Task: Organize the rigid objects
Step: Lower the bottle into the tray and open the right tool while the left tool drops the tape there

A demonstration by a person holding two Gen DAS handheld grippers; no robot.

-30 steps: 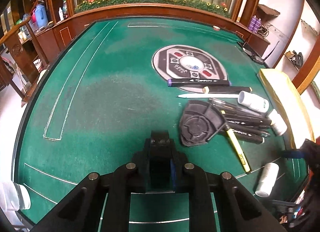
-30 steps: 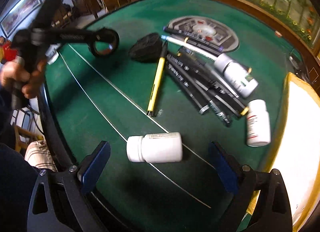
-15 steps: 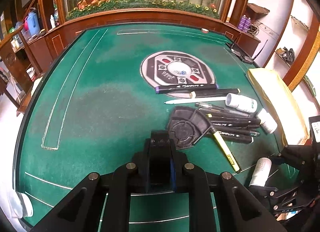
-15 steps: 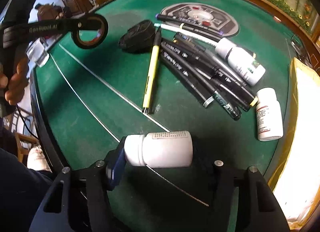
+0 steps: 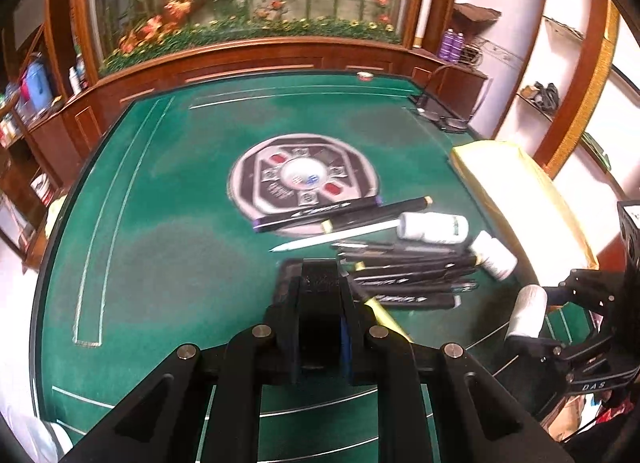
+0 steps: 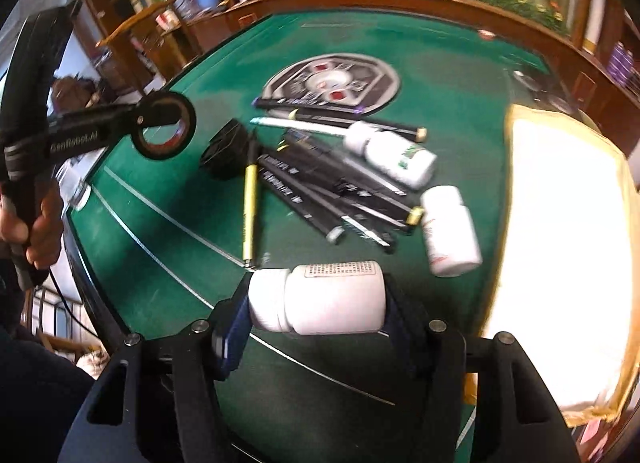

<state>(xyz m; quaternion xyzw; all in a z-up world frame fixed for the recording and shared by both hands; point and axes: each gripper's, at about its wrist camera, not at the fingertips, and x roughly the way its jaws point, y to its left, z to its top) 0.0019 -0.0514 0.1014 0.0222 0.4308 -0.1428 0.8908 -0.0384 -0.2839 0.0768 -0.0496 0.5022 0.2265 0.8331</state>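
Since a second ago the right hand-held gripper [image 6: 316, 305] has closed its jaws on the white bottle [image 6: 320, 297], then flat on the green worktop [image 6: 160, 255], now clamped end to end and seemingly raised clear. Its long axis runs crosswise between the pads, cap to the left. The tan tray [image 6: 568, 247] lies to the right and slightly farther, nearest this hand. The left hand-held gripper [image 5: 320, 303] is clenched on nothing, near the black pens [image 5: 404, 275].

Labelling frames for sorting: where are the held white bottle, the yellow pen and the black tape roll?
held white bottle [image 6: 332, 299], right wrist view, body.
yellow pen [image 6: 251, 203], right wrist view, barrel.
black tape roll [image 6: 188, 123], right wrist view, rim.
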